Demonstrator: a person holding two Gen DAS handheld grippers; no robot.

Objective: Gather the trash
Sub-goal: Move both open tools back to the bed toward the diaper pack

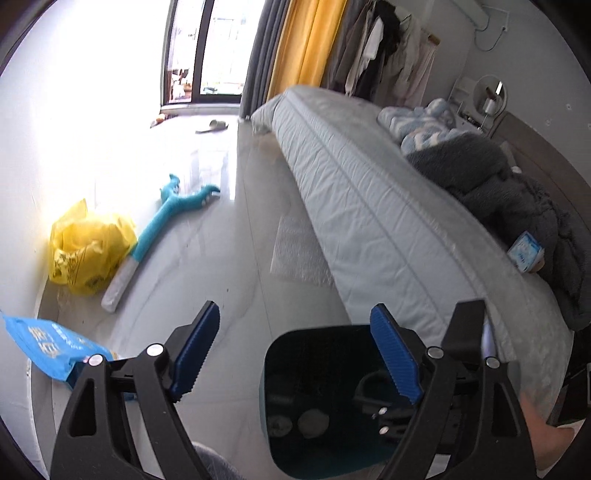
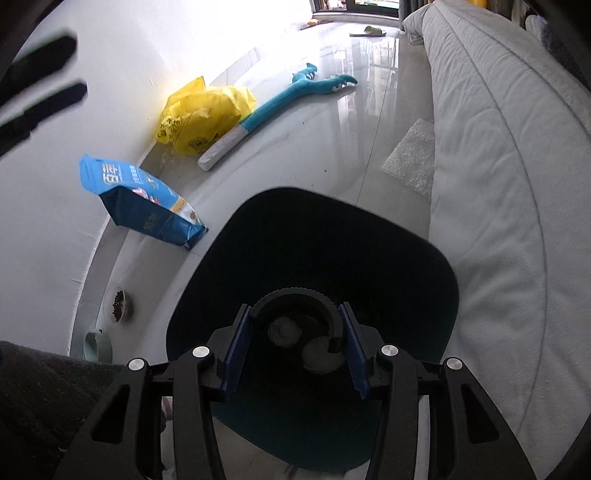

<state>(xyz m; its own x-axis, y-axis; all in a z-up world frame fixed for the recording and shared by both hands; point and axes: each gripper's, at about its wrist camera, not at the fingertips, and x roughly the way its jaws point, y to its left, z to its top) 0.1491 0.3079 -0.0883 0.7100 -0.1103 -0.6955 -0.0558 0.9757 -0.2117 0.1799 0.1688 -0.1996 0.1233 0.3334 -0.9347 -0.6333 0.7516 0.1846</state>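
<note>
The bed [image 1: 369, 206], covered in pale quilted fabric, runs along the right side of the room from near to far; only the left wrist view shows its top, with a dark grey blanket [image 1: 517, 192], a blue-and-white blanket [image 1: 421, 122] and a small blue-and-white packet [image 1: 526, 254]. That view alone also shows the window [image 1: 207, 48], the yellow curtain [image 1: 303, 44] and clothes hanging [image 1: 376, 44] at the far end.

The glossy pale tiled floor [image 2: 332, 147] lies between the bed and the white wall [image 2: 92, 110] on the left. The dark trash bin [image 2: 314, 240] stands on the floor, near, beside the bed. Two crumpled paper balls [image 2: 284, 332] lie at its bottom.

Along the wall lie a teal plush toy [image 2: 280, 99], a yellow plastic bag [image 2: 203, 114] and a blue pet-food bag [image 2: 147, 206]. A sheet of bubble wrap [image 2: 410, 155] lies against the bed. A slipper [image 2: 369, 31] lies far off. Only the right wrist view shows two small bowls [image 2: 120, 304] near the wall.

The right gripper [image 2: 299, 347] is clenched on a black ring-shaped piece [image 2: 295, 299] above the bin opening. The left gripper [image 1: 295, 354] is released, jaws wide, nothing between them.
</note>
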